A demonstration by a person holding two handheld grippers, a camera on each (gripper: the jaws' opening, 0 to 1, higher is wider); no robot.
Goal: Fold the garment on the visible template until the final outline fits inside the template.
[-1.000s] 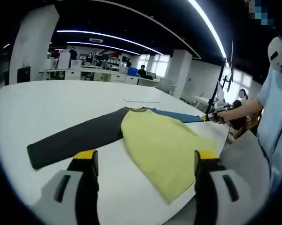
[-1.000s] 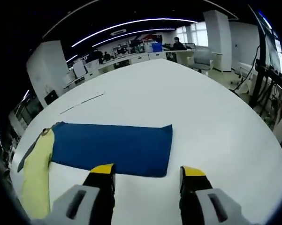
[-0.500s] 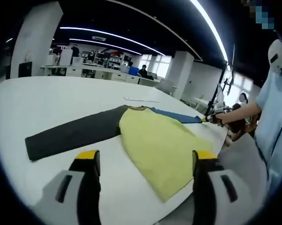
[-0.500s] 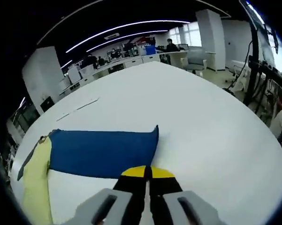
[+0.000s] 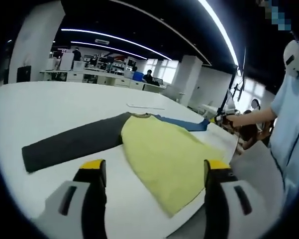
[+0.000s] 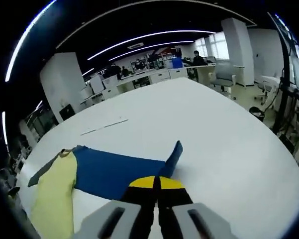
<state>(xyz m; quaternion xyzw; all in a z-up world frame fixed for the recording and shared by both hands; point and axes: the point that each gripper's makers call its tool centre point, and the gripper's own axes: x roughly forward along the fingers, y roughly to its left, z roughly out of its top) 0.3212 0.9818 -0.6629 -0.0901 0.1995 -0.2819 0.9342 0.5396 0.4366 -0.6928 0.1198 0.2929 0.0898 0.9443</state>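
Note:
A long-sleeved garment lies spread on the white table (image 5: pixel 49 109). Its body is yellow (image 5: pixel 164 159), one sleeve is dark grey (image 5: pixel 69 144) and the other sleeve is blue (image 6: pixel 114 169). In the left gripper view my left gripper (image 5: pixel 151 172) hangs open above the table, just short of the yellow body, with nothing between its jaws. In the right gripper view my right gripper (image 6: pixel 156 181) is shut on the cuff end of the blue sleeve, whose corner (image 6: pixel 174 152) stands up off the table. The right gripper (image 5: pixel 220 118) also shows far off in the left gripper view, at the blue sleeve's end (image 5: pixel 189 124).
A thin strip (image 6: pixel 104 127) lies on the table beyond the garment. A person (image 5: pixel 288 104) in a light shirt stands at the table's right edge. Desks, chairs and people fill the office behind. A stand with cables (image 6: pixel 283 99) rises past the table.
The right gripper, open a second ago, shut on the blue sleeve's cuff end and has lifted it, so the corner now stands up. The left gripper stays open.

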